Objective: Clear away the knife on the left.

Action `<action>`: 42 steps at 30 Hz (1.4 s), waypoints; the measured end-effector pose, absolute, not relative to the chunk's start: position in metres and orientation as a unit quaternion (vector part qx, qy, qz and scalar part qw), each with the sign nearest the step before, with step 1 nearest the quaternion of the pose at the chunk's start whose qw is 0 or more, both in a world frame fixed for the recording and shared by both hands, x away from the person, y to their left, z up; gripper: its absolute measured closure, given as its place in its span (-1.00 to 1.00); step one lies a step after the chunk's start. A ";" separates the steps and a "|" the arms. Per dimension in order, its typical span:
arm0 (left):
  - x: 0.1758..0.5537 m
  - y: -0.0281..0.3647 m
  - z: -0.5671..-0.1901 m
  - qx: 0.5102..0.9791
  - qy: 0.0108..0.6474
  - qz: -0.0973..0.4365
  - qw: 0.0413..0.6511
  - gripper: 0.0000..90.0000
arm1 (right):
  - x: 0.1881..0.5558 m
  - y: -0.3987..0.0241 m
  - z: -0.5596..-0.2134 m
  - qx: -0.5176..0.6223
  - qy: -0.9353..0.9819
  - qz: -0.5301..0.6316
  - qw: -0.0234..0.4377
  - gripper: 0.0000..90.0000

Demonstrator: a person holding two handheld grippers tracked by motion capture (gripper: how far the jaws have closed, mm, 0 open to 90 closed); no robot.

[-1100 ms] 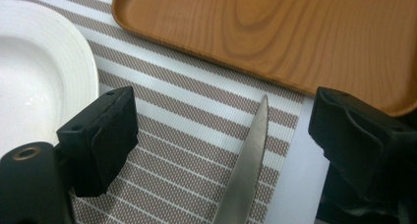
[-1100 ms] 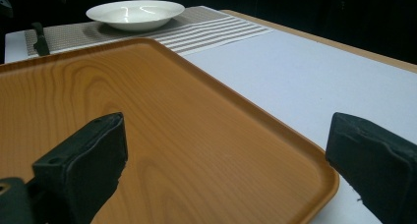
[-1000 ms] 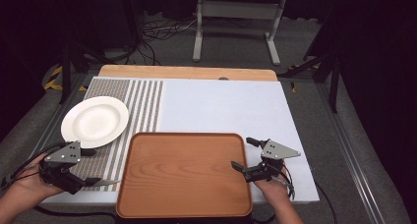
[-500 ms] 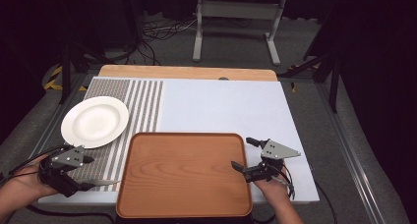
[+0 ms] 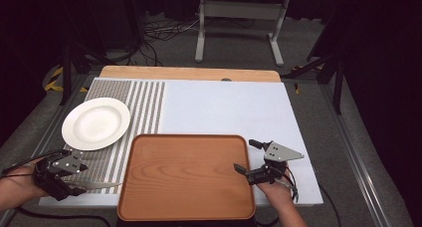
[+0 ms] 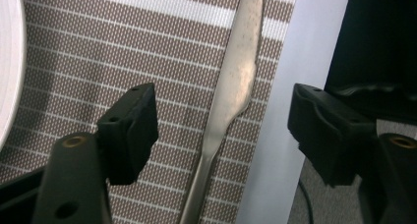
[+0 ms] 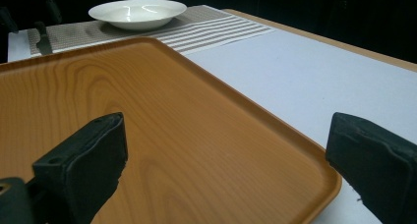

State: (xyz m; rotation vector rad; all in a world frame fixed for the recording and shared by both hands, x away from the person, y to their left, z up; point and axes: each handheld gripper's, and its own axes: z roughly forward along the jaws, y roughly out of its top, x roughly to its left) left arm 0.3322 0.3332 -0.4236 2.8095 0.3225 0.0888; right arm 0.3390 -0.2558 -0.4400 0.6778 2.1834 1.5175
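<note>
A silver table knife (image 6: 231, 101) lies flat on the brown-and-white striped placemat (image 5: 144, 102), near the table's front left edge (image 5: 99, 185). My left gripper (image 5: 79, 179) is open, and in the left gripper view its jaws (image 6: 223, 111) stand wide apart on either side of the knife's handle without touching it. A wooden tray (image 5: 186, 177) sits at the front centre with nothing on it. My right gripper (image 5: 245, 156) is open at the tray's right rim. In the right gripper view (image 7: 226, 140) one jaw is over the tray (image 7: 147, 126) and the other over the white table.
A white plate (image 5: 97, 123) rests on the placemat behind my left gripper, and it sits far off in the right gripper view (image 7: 137, 13). White table covering (image 5: 224, 107) stretches behind the tray. The table's near edge runs just under both hands.
My left gripper has drawn back slightly toward the near left edge, and the knife now lies stretched out ahead of it on the mat. The right gripper has not moved.
</note>
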 end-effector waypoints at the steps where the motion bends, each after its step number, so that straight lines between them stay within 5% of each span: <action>1: 0.332 0.334 -0.424 0.982 0.110 0.033 0.150 -0.32 | 0.339 -0.256 -0.440 0.242 0.780 0.542 0.197 -0.94; 24: 0.342 0.338 -0.431 0.998 0.041 0.038 0.028 0.29 | 0.338 -0.257 -0.439 0.234 0.777 0.551 0.196 -0.93; 33: 0.342 0.338 -0.433 1.000 0.010 0.029 0.001 0.72 | 0.338 -0.255 -0.440 0.222 0.778 0.558 0.185 -0.93; 42: 0.343 0.333 -0.433 0.999 -0.015 0.021 -0.018 0.77 | 0.338 -0.256 -0.439 0.223 0.776 0.561 0.184 -0.93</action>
